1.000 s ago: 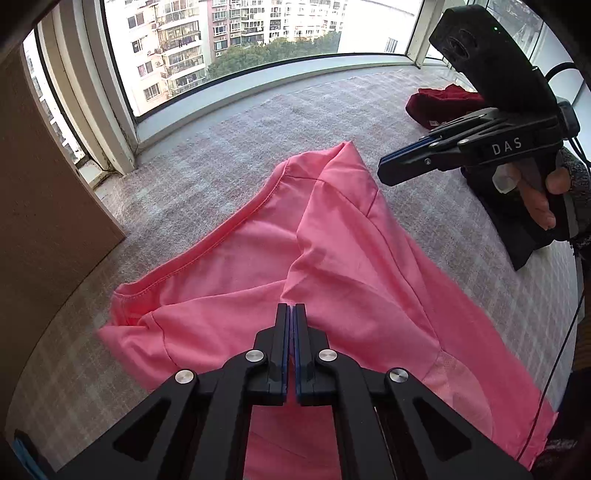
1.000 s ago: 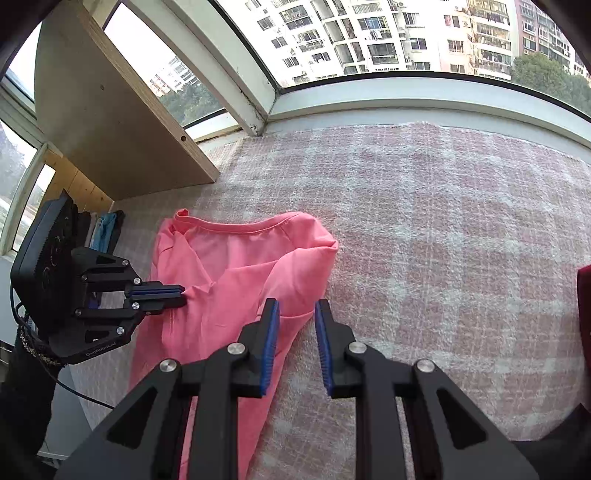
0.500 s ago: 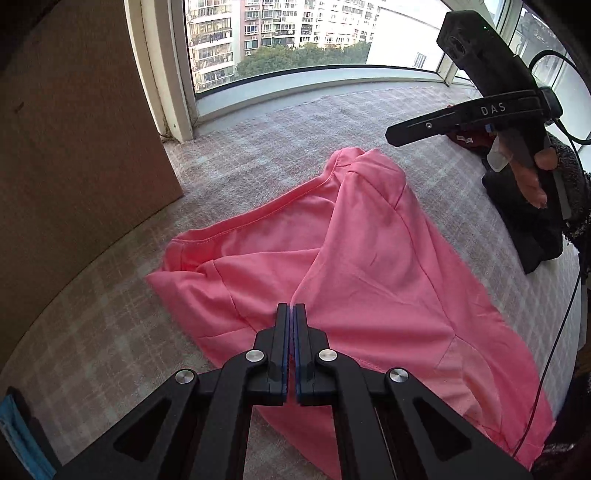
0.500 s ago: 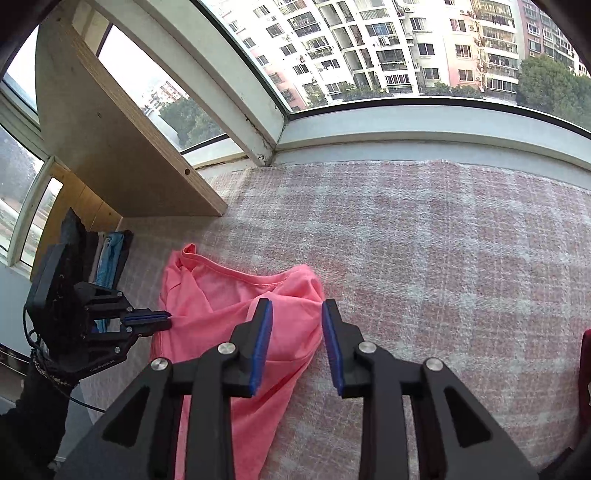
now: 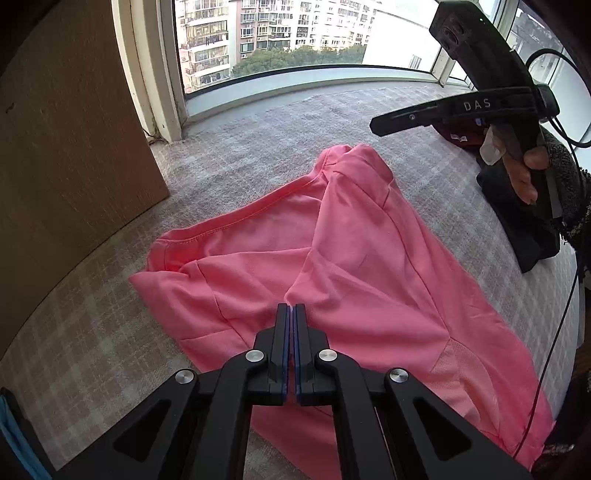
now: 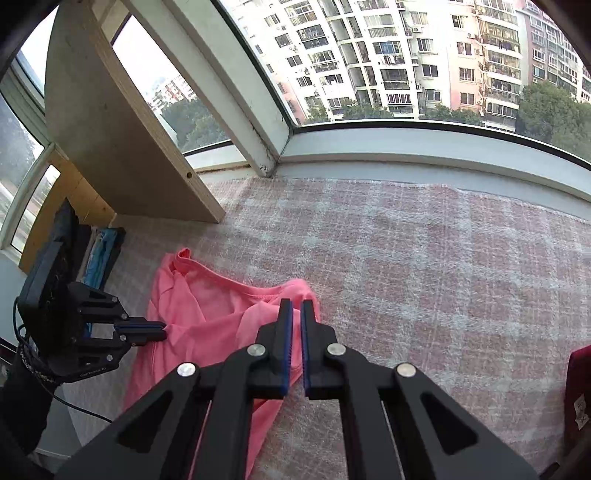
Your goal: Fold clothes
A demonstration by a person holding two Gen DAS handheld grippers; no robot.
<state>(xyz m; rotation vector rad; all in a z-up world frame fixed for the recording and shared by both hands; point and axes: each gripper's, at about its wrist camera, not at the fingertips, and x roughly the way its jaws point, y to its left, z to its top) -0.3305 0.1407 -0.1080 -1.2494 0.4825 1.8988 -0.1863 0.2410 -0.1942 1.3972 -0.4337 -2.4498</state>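
Left wrist view: the left tongs are pressed together, and over the last second they have swung left, so the pink shirt now lies further right in the picture. Whether a pinch of cloth sits between them I cannot tell; the tips hang over a crease near the middle of the shirt.

In the right wrist view the right tongs have narrowed from a clear gap to a thin slit, and they have come in over the near shoulder of the shirt. They look almost together; if they grip the cloth, the view does not show it. My judgement is that a grasp on the shoulder is being made, ready for a fold across the body.

The shirt lies spread on the checked blanket, collar toward the window, one sleeve already turned in. A wooden panel stands close on the left, and a dark red garment and a black one lie to the right, apart from the shirt. The panel may cramp a wide sweep to the left; the cable hanging by the right hand could drag on the hem.
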